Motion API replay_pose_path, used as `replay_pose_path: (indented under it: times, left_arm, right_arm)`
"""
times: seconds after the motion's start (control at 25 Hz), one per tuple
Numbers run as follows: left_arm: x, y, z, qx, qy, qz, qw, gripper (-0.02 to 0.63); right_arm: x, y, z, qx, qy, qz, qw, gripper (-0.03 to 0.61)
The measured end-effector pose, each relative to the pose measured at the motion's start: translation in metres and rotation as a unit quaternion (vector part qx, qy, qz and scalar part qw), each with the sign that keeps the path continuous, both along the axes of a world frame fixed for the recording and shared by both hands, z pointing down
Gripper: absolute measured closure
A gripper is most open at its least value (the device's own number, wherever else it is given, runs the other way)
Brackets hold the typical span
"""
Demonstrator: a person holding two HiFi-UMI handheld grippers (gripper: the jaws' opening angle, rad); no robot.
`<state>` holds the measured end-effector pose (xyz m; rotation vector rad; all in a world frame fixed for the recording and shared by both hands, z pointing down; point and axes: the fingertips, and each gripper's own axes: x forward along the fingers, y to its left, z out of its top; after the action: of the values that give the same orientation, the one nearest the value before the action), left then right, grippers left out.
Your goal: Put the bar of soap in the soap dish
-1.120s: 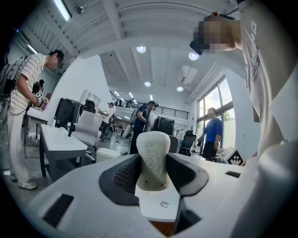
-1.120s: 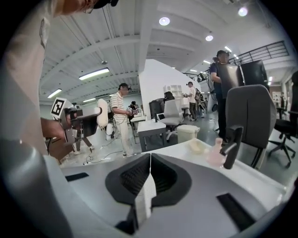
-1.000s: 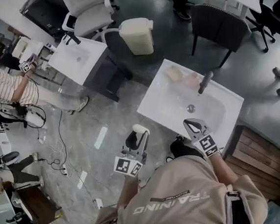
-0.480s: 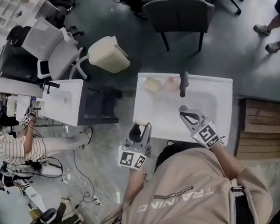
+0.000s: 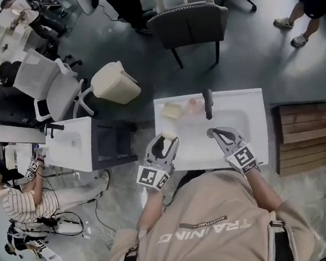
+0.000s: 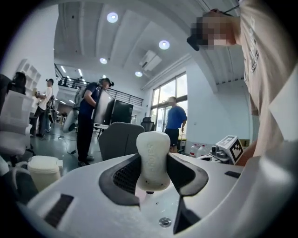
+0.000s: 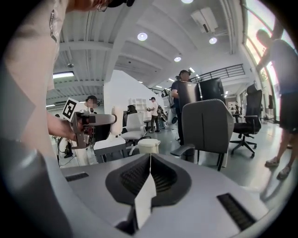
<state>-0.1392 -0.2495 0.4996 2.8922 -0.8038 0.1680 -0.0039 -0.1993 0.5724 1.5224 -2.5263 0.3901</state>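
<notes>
Head view, left tongs: my left gripper (image 5: 162, 145) is at the 9 o'clock edge of the white rectangular washbasin (image 5: 250, 115). It's pinching the white rounded bar of soap (image 5: 168, 135), and the bar pokes out past the tips.
Head view, right tongs: my right gripper (image 5: 215, 133) hangs over the middle of the bowl, its body trailing off toward 4 o'clock.
Head view, basin: there's a dark upright tap (image 5: 208, 103) at 12 o'clock. A pale yellow squarish dish (image 5: 172, 110) sits on the 11 o'clock corner, with a small pink lump (image 5: 194, 106) between dish and tap. The soap is near the dish but apart from it.
Head view, floor: a cream lidded bin (image 5: 115, 82) lies off the basin toward 10 o'clock, and a grey armchair (image 5: 188, 20) toward 12.
Left gripper view: the jaws are clamped on the soap from both sides, with the bar upright dead centre. My other gripper's marker cube is at 3 o'clock and the bin is down at 8.
Right gripper view: the jaws are pressed together with nothing between them. My left gripper, carrying the soap, shows at 9 o'clock, and the armchair at 2.
</notes>
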Motion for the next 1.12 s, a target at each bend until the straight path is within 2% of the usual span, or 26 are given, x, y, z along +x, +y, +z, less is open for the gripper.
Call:
replay_pose_path:
  times: [0.16, 0.28, 0.4, 0.56, 0.8, 0.92, 1.0, 1.12]
  left_arm:
    - [-0.004, -0.025, 0.005, 0.025, -0.031, 0.048, 0.9980, 0.439]
    - [-0.013, -0.040, 0.023, 0.039, -0.069, 0.073, 0.9942, 0.439]
    - [-0.015, -0.054, 0.046, 0.065, -0.123, 0.118, 0.9832, 0.439]
    - [-0.015, -0.079, 0.079, 0.092, -0.186, 0.176, 0.9622, 0.439]
    - [-0.012, -0.113, 0.146, 0.114, -0.281, 0.247, 0.9204, 0.439]
    - [-0.009, -0.125, 0.175, 0.125, -0.322, 0.279, 0.8960, 0.439]
    - [-0.007, -0.132, 0.193, 0.137, -0.352, 0.303, 0.8749, 0.439]
    - [-0.005, -0.142, 0.218, 0.164, -0.405, 0.336, 0.8343, 0.439]
  right_arm:
    - [-0.008, -0.009, -0.008, 0.004, 0.006, 0.032, 0.999, 0.566]
    - [-0.017, -0.010, -0.011, 0.003, 0.005, 0.056, 0.998, 0.566]
    - [-0.021, -0.003, -0.009, -0.011, 0.002, 0.094, 0.996, 0.565]
    - [-0.020, 0.005, -0.001, -0.030, -0.014, 0.136, 0.990, 0.565]
    - [-0.018, 0.020, 0.005, -0.040, -0.016, 0.186, 0.982, 0.566]
    - [-0.008, 0.026, 0.007, -0.042, -0.019, 0.210, 0.977, 0.565]
    - [-0.002, 0.028, 0.010, -0.043, -0.021, 0.223, 0.974, 0.566]
    - [0.005, 0.031, 0.014, -0.046, -0.024, 0.237, 0.970, 0.565]
